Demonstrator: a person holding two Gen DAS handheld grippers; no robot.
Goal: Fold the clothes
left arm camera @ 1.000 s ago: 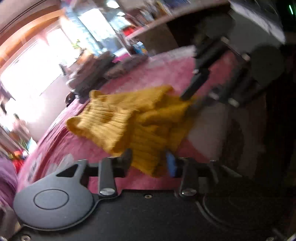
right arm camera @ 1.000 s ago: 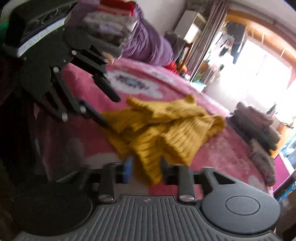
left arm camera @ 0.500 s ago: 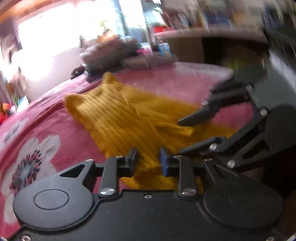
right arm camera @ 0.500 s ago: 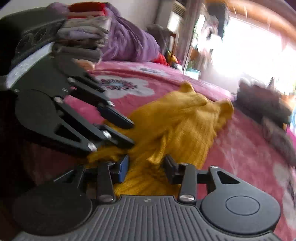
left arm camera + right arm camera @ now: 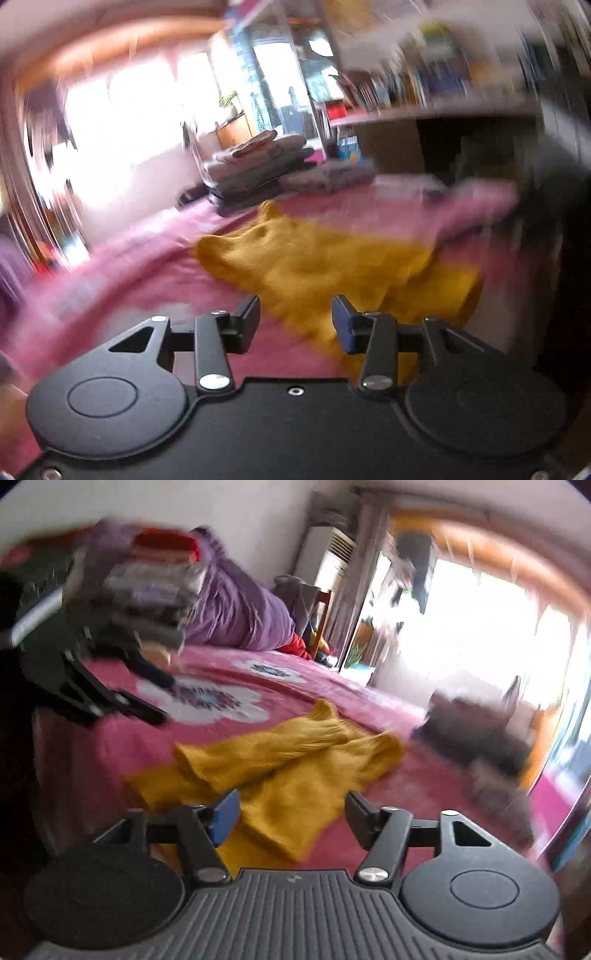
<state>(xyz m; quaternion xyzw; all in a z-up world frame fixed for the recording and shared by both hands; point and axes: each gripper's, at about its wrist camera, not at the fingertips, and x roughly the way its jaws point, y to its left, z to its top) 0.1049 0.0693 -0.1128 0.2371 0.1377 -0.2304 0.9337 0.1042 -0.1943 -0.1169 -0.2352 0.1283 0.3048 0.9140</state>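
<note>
While spread wide and gripping nothing, left claw (image 5: 295,317) and right claw (image 5: 291,818) above bed (image 5: 110,738), yellow sweater (image 5: 295,775) just ahead of both.

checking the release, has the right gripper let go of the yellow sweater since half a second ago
Yes. The right gripper has opened and pulled back; the yellow sweater now lies loose on the pink bedspread.
</note>
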